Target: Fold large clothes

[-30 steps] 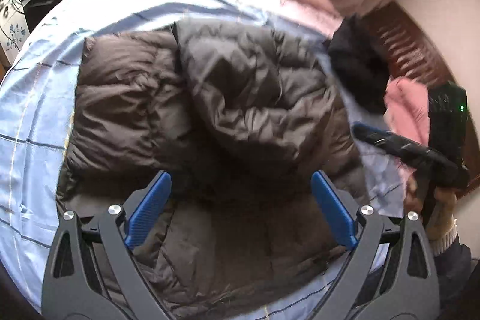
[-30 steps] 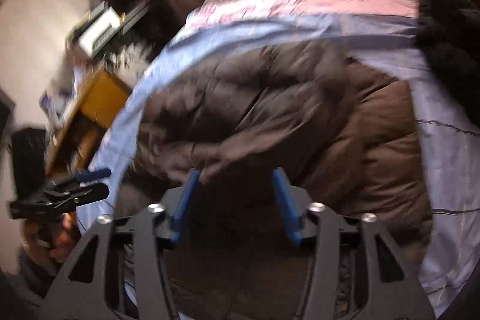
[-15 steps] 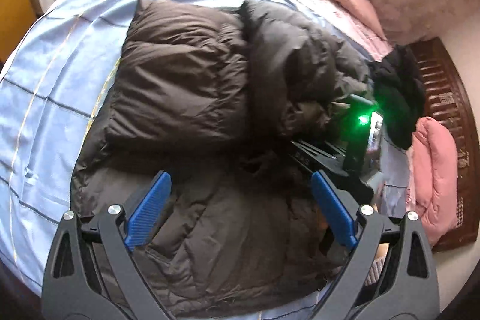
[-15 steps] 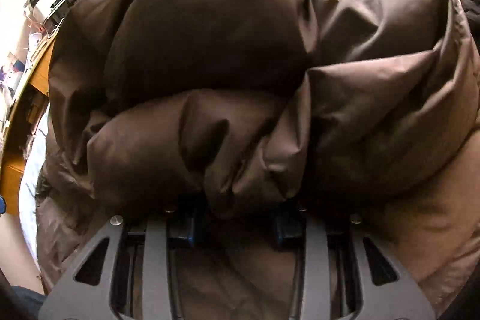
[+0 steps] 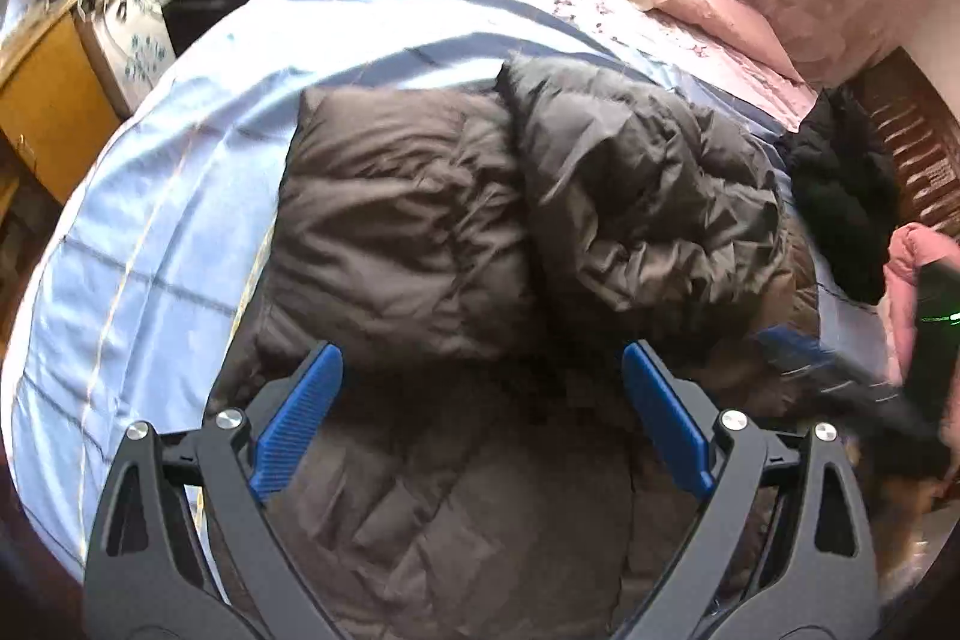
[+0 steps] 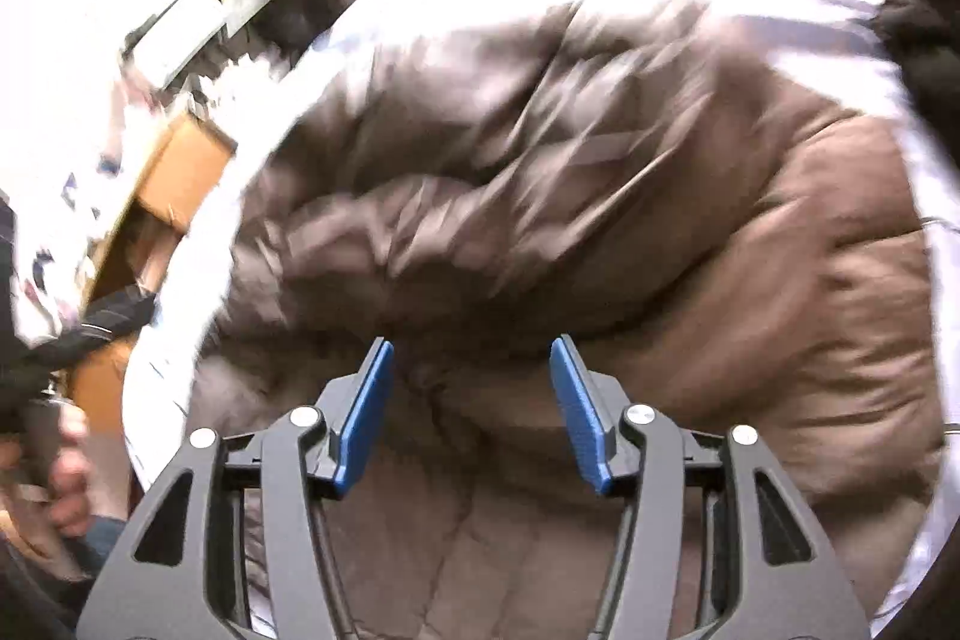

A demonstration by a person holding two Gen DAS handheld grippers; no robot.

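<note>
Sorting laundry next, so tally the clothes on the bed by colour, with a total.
Brown: 1, the puffer coat
Black: 1, the garment at the bed's right edge
Pink: 1, the jacket beside it
Total: 3

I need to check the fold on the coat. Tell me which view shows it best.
The left wrist view. There the coat lies sharp and nearly whole on the bed, with both folded sections visible. The right wrist view sits close and motion-blurred, so it shows only part of the coat and vague folds.
</note>
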